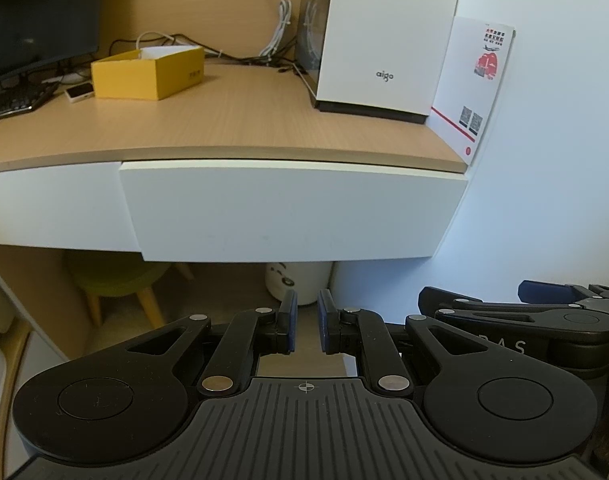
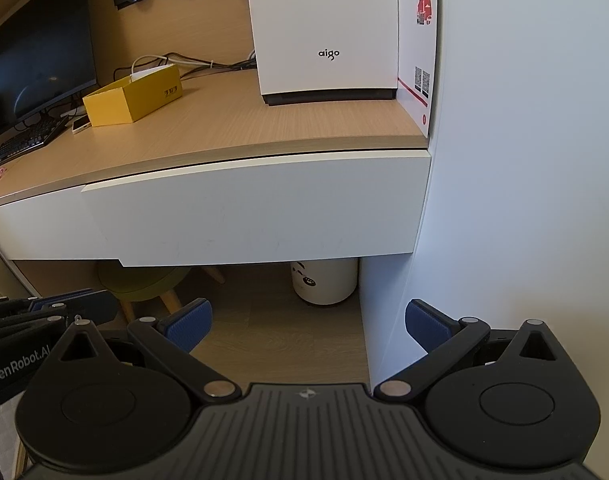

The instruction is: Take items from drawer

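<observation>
Below the closed drawer (image 2: 256, 208), the right gripper (image 2: 306, 324) gapes wide and the left gripper (image 1: 304, 320) sits nearly shut, empty; hooking the drawer's lower edge evenly should open it best.

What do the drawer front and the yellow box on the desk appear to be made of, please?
The drawer front looks like white painted or laminated board: smooth, matte, with faint scuffs and no visible grain. The yellow box looks like thin cardboard: sharp folded edges, an open top, a white inside and print on its side.
</observation>
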`<state>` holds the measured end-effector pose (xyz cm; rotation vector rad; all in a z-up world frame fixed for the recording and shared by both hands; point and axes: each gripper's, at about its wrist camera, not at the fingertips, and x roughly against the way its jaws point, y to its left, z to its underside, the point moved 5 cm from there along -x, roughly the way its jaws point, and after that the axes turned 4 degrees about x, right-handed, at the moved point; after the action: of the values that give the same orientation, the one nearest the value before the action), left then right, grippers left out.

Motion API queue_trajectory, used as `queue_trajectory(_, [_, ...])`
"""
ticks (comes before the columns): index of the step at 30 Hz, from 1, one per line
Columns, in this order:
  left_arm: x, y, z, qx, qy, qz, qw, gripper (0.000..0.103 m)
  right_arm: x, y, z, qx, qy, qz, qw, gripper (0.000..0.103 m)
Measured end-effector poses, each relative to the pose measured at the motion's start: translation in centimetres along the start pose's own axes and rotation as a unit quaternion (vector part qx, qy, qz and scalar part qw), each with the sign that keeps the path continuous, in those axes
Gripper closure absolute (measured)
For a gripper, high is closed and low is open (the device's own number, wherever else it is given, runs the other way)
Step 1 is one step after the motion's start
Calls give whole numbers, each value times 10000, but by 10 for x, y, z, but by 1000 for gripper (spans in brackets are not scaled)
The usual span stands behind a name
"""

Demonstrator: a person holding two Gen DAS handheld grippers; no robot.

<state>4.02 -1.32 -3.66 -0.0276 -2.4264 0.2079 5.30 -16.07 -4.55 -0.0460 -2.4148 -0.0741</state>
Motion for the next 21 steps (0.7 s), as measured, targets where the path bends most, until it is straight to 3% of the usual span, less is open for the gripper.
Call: queue_trajectory(21, [0, -3, 0, -10, 23, 42, 10000, 90, -1, -1, 1, -24, 0, 16, 10000, 0])
